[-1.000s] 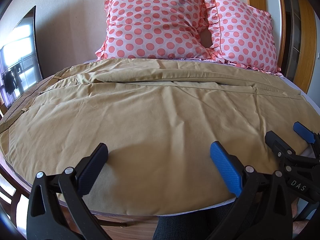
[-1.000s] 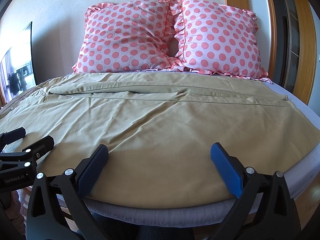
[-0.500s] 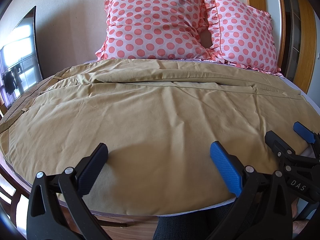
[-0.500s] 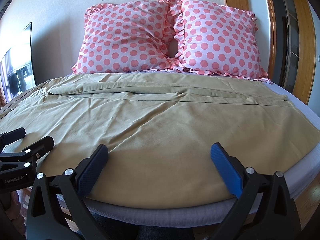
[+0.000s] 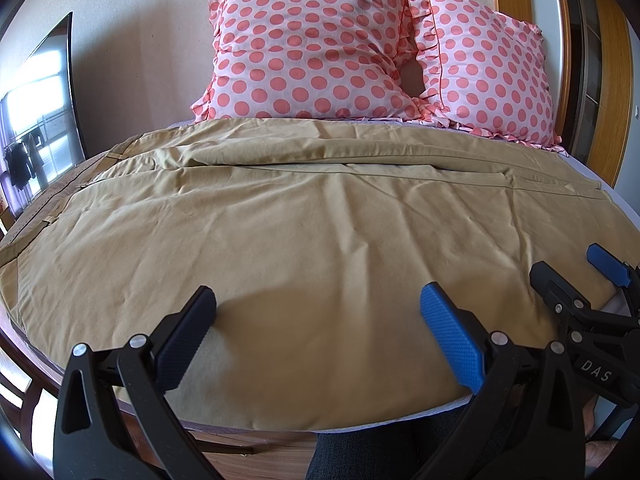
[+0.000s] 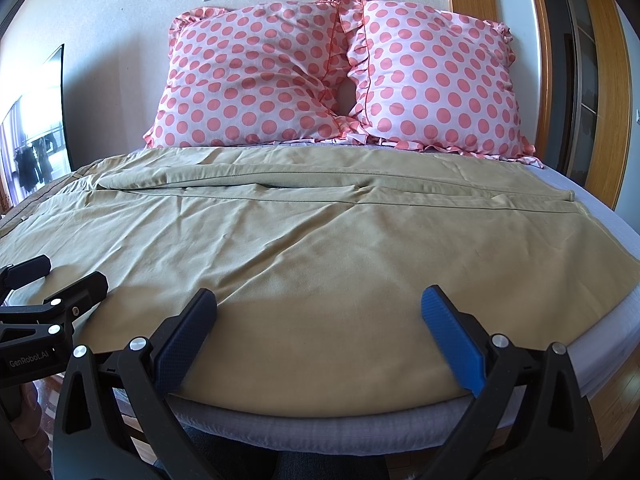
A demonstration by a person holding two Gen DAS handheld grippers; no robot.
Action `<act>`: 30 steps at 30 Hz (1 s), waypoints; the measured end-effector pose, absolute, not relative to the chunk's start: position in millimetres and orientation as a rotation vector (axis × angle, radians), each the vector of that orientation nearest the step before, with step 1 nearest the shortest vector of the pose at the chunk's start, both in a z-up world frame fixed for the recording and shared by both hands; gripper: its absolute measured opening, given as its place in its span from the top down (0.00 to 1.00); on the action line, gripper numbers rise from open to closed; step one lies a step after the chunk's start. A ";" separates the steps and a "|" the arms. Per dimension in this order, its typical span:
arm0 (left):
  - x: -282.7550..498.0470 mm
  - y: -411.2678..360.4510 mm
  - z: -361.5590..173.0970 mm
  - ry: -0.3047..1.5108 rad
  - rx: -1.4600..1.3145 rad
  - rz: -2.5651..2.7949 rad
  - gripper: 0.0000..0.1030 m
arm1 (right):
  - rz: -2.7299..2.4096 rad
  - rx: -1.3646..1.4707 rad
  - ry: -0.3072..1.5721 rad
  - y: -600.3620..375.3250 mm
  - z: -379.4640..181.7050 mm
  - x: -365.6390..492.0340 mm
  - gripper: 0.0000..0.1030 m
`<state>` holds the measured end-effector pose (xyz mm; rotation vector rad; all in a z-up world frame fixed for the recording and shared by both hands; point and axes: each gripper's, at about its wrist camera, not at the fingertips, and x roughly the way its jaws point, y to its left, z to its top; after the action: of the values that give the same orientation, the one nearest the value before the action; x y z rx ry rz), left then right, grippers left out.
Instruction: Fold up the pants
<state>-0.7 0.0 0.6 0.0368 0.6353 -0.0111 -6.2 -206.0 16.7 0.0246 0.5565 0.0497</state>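
Tan pants (image 5: pixel 304 216) lie spread flat across the bed, waistband at the left, legs running to the right; they also show in the right wrist view (image 6: pixel 320 240). The far leg lies folded along the back. My left gripper (image 5: pixel 316 320) is open and empty, just above the near edge of the pants. My right gripper (image 6: pixel 318 320) is open and empty, over the near edge further right. It also shows at the right of the left wrist view (image 5: pixel 576 276); the left gripper shows at the left of the right wrist view (image 6: pixel 52 276).
Two pink polka-dot pillows (image 5: pixel 312 48) (image 6: pixel 436 84) lean on the wall behind the pants. The grey mattress edge (image 6: pixel 320 424) runs below the pants. A dark screen (image 5: pixel 40 120) stands at the left. A wooden frame (image 6: pixel 600 80) is at the right.
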 end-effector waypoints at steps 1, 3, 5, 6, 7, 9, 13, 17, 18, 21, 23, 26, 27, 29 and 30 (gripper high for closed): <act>-0.7 0.0 0.6 0.635 0.037 -0.011 0.02 | 0.050 0.025 0.556 -206.0 16.6 -6.4 0.01; -0.8 -0.1 0.6 0.635 0.037 -0.011 0.02 | 0.050 0.025 0.556 -206.0 16.6 -6.3 0.01; -0.8 -0.1 0.6 0.634 0.037 -0.011 0.02 | 0.050 0.025 0.556 -206.0 16.6 -6.4 0.01; -0.8 -0.1 0.6 0.634 0.037 -0.011 0.02 | 0.049 0.025 0.556 -206.0 16.6 -6.5 0.01; -0.8 -0.1 0.6 0.634 0.037 -0.011 0.02 | 0.049 0.025 0.556 -206.1 16.6 -6.6 0.01; -0.8 -0.1 0.6 0.634 0.037 -0.011 0.02 | 0.049 0.025 0.555 -206.1 16.6 -6.6 0.01; -0.8 -0.1 0.6 0.634 0.037 -0.011 0.02 | 0.050 0.025 0.555 -206.2 16.6 -6.5 0.01; -0.7 -0.1 0.6 0.633 0.037 -0.011 0.02 | 0.049 0.025 0.555 -206.3 16.7 -6.3 0.01; -0.9 -0.1 0.6 0.633 0.037 -0.011 0.02 | 0.049 0.024 0.555 -206.3 16.7 -6.7 0.01; -0.8 0.0 0.7 0.633 0.036 -0.011 0.02 | 0.049 0.025 0.554 -206.3 16.8 -6.9 0.01; -0.6 -0.1 0.7 0.635 0.036 -0.011 0.02 | 0.049 0.024 0.553 -206.3 16.9 -7.1 0.01; -0.1 -0.2 0.8 0.641 0.037 -0.010 0.02 | 0.053 0.022 0.546 -206.5 16.7 -7.6 0.01; 0.5 -0.1 0.9 0.645 0.037 -0.010 0.02 | 0.055 0.021 0.544 -206.8 15.8 -7.7 0.01; 1.7 0.7 3.5 0.661 0.035 -0.016 0.02 | 0.084 0.012 0.575 -213.6 24.8 -4.9 0.01; 3.3 1.4 4.6 0.672 0.036 -0.022 0.02 | 0.110 0.012 0.603 -216.4 26.8 0.3 0.01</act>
<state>3.3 1.4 4.6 0.0357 0.6717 -0.0218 0.3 -216.4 26.8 0.0116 0.6035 0.1097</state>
